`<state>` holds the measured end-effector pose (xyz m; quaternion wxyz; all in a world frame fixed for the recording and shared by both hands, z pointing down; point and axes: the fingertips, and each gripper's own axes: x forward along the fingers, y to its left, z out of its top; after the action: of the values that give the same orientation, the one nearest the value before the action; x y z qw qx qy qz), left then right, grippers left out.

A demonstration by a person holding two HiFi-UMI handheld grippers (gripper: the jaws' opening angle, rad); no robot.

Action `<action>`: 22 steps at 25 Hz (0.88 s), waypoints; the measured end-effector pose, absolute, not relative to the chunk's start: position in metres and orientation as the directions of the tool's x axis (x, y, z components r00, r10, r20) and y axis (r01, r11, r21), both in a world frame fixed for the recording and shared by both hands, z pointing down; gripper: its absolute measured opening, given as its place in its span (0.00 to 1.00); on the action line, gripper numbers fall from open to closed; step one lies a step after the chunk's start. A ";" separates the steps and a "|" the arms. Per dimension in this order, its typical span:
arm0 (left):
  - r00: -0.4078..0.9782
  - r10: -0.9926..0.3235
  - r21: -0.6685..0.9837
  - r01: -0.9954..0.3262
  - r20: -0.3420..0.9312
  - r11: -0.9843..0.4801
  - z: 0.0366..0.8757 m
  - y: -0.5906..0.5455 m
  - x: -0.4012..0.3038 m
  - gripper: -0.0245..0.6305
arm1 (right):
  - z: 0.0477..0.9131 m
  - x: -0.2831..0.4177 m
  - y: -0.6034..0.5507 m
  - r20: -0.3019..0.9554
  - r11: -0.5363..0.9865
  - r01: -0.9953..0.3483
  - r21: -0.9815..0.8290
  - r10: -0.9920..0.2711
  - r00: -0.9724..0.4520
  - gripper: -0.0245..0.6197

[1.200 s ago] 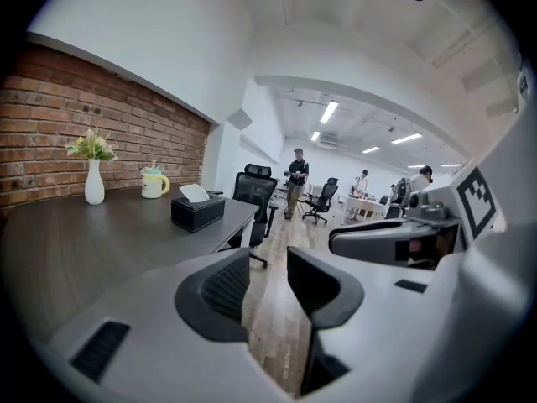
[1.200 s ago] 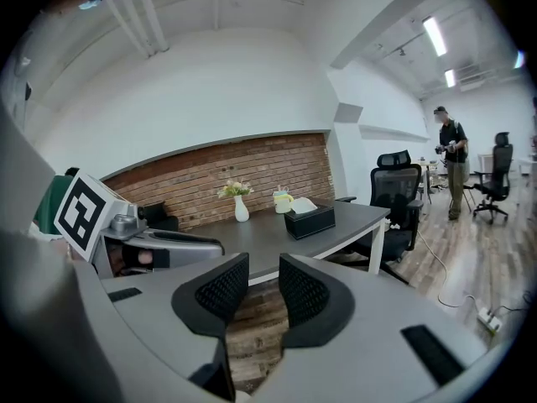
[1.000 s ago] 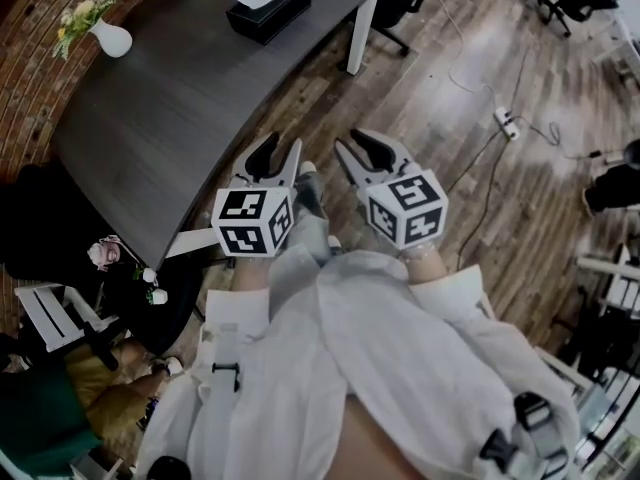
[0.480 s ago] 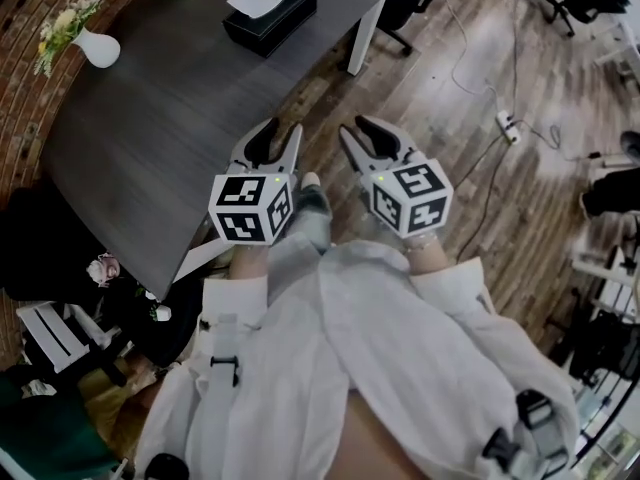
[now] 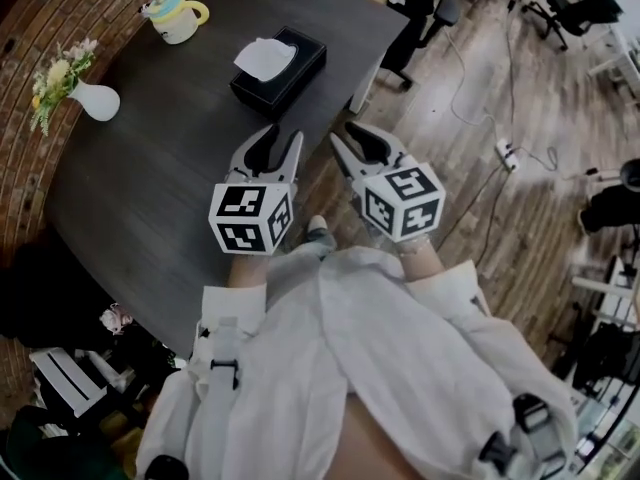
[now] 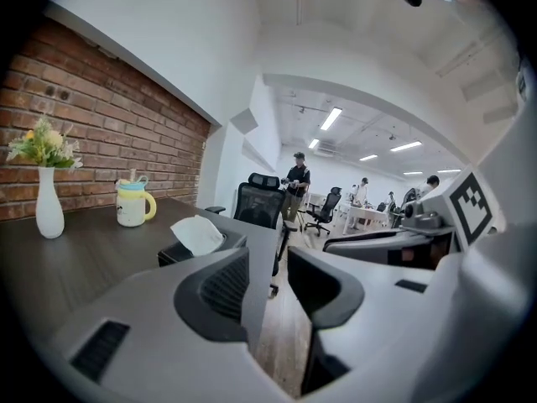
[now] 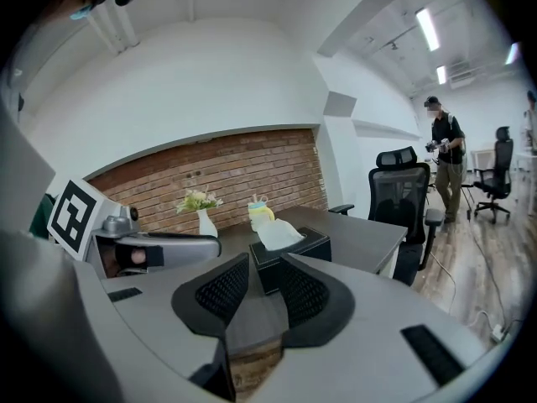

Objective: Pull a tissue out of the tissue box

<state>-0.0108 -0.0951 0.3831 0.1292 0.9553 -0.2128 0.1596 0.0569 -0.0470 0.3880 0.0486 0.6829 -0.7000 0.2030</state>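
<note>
A black tissue box (image 5: 283, 76) stands on the dark table (image 5: 150, 178), and a white tissue (image 5: 264, 58) sticks up from its slot. My left gripper (image 5: 274, 148) hovers over the table's near edge, short of the box, open and empty. My right gripper (image 5: 363, 143) is beside it over the wooden floor, also open with nothing between its fingers. In the left gripper view the box (image 6: 186, 252) and its tissue (image 6: 197, 233) lie ahead, left of the jaws. In the right gripper view the box (image 7: 304, 250) and its tissue (image 7: 278, 235) sit straight beyond the jaws.
A mug with a yellow handle (image 5: 176, 18) and a white vase of flowers (image 5: 97, 101) stand farther back on the table. A black office chair (image 5: 425, 18) is at its far end. A power strip with cables (image 5: 507, 124) lies on the floor at right. A person (image 7: 442, 154) stands in the background.
Both grippers have come forward side by side toward the table. The tissue box now sits lower in the head view and nearer to them. Their jaws look unchanged.
</note>
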 end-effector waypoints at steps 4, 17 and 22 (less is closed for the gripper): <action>0.864 -0.366 0.184 -0.445 0.347 -0.876 0.380 -0.133 -0.002 0.23 | 0.385 0.065 -0.084 0.341 -0.008 -0.978 -0.207 -0.938 -0.065 0.20; 0.869 -0.323 0.240 -0.428 0.376 -0.871 0.404 -0.178 0.012 0.23 | 0.409 0.096 -0.107 0.397 -0.071 -0.969 -0.238 -0.917 -0.030 0.20; 0.854 -0.349 0.244 -0.459 0.386 -0.854 0.408 -0.196 0.012 0.23 | 0.414 0.100 -0.128 0.397 -0.035 -0.969 -0.245 -0.915 -0.067 0.20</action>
<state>0.0117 -0.1965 0.4083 0.1662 0.9484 -0.2130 0.1660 0.1001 -0.1277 0.4138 0.0576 0.6805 -0.6922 0.2333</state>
